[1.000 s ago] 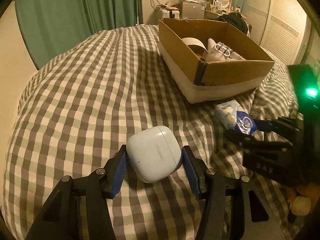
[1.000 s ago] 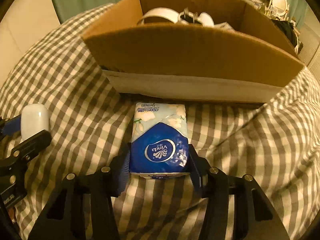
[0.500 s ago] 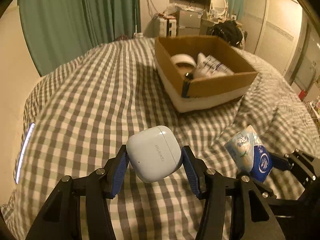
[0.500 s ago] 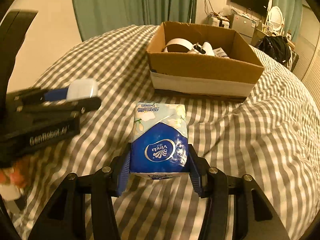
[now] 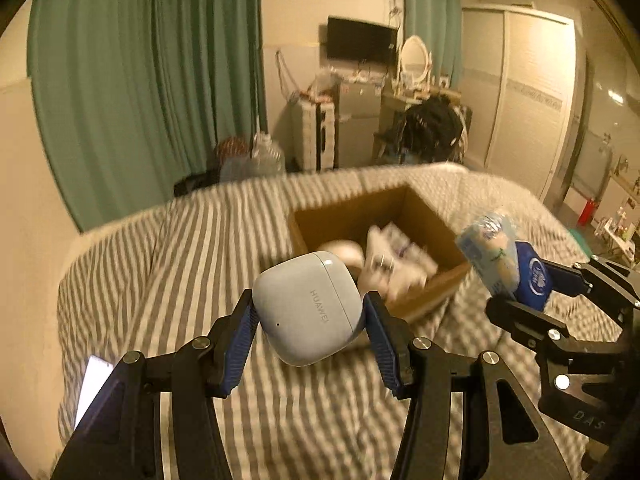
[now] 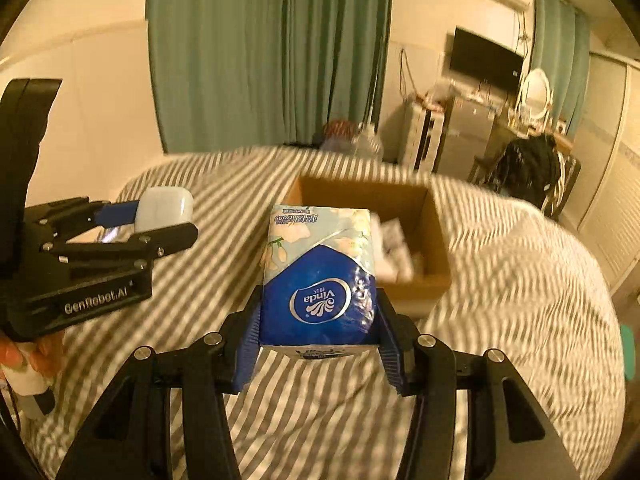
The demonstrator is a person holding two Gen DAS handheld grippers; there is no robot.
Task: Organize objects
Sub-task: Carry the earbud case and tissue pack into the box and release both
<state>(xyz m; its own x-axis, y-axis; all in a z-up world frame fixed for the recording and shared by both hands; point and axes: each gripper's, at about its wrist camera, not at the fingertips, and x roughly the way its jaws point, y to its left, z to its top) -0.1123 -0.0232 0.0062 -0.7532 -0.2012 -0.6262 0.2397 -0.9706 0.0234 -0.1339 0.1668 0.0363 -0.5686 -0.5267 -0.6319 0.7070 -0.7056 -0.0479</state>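
Note:
My left gripper [image 5: 308, 330] is shut on a white earbud case [image 5: 308, 306] and holds it in the air above the checked bed. My right gripper [image 6: 318, 336] is shut on a blue tissue pack [image 6: 318, 276], also lifted. An open cardboard box [image 5: 448, 276] with white items inside sits on the bed ahead of both grippers, and it also shows in the right wrist view [image 6: 436, 240]. The right gripper with the tissue pack [image 5: 508, 264] shows at the right of the left wrist view. The left gripper with the case [image 6: 164, 208] shows at the left of the right wrist view.
The checked bed cover [image 5: 180, 260] fills the foreground. A lit phone [image 5: 92, 380] lies near the bed's left edge. Green curtains [image 5: 140, 80], a wardrobe [image 5: 532, 92] and a cluttered dresser with a TV stand behind the bed.
Both grippers have risen higher above the bed with their objects still held. The box now sits lower and nearer the centre of both views.

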